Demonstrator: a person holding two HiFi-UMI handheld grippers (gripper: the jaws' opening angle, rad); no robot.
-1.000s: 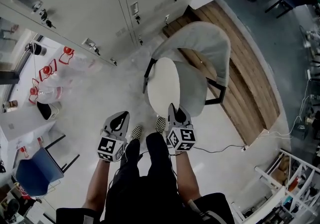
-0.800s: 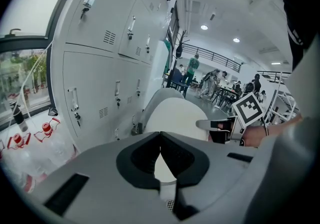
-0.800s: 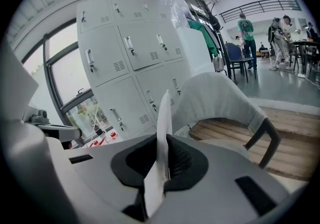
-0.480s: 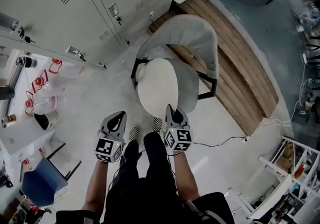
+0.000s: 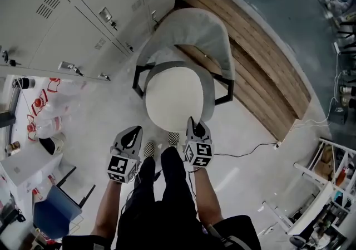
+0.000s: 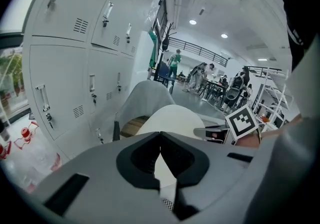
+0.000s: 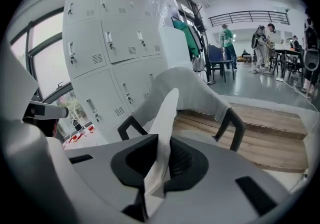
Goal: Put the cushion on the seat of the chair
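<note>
Head view shows your round, plain white cushion (image 5: 173,98) over the seat of the grey chair (image 5: 194,33), covering nearly all of it. Your right gripper (image 5: 193,125) pinches its near edge, and your left gripper (image 5: 132,132) stays apart at the side, jaws pressed together and empty

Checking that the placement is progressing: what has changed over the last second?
The cushion has tipped from nearly edge-on to much flatter, and now covers most of the chair seat. The right gripper stays clamped on its near edge. The left gripper stays shut, empty and clear of it.
</note>
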